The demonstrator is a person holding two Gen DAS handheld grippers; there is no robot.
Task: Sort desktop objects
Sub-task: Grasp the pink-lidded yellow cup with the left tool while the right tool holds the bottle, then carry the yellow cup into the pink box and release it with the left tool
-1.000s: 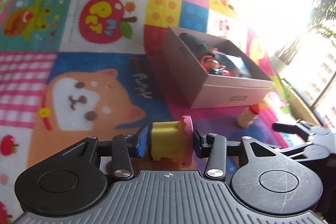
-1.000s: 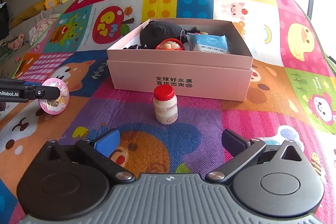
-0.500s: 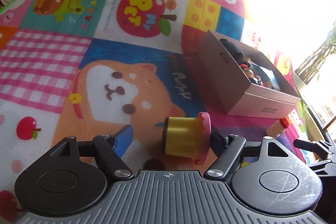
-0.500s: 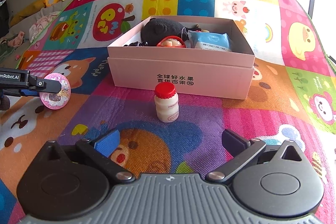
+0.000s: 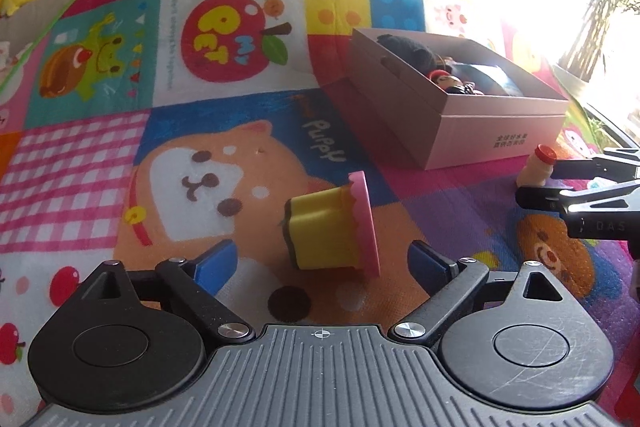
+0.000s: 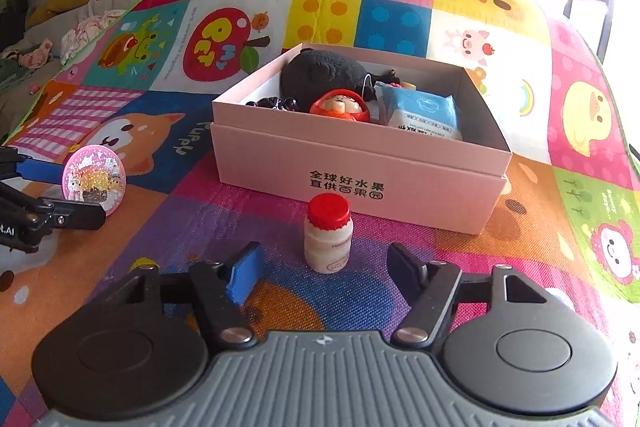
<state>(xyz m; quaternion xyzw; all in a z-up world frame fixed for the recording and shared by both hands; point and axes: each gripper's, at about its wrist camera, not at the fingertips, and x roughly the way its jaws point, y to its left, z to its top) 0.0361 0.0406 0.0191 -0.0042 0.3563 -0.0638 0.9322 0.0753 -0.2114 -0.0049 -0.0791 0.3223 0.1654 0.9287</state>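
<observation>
right wrist: bottle [image 6: 327, 239] before box [image 6: 360, 183]

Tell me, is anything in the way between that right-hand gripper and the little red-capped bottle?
Nothing visible is. The small drink bottle stands upright on the play mat, just ahead of the right gripper, whose jaws are closing with only bare mat before them. The pink cardboard box sits behind the bottle, not in front.

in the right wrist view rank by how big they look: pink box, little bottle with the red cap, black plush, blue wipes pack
1. pink box, clearly largest.
2. black plush.
3. blue wipes pack, partly hidden by the box wall, so close to the plush.
4. bottle, smallest though nearest the camera.
</observation>
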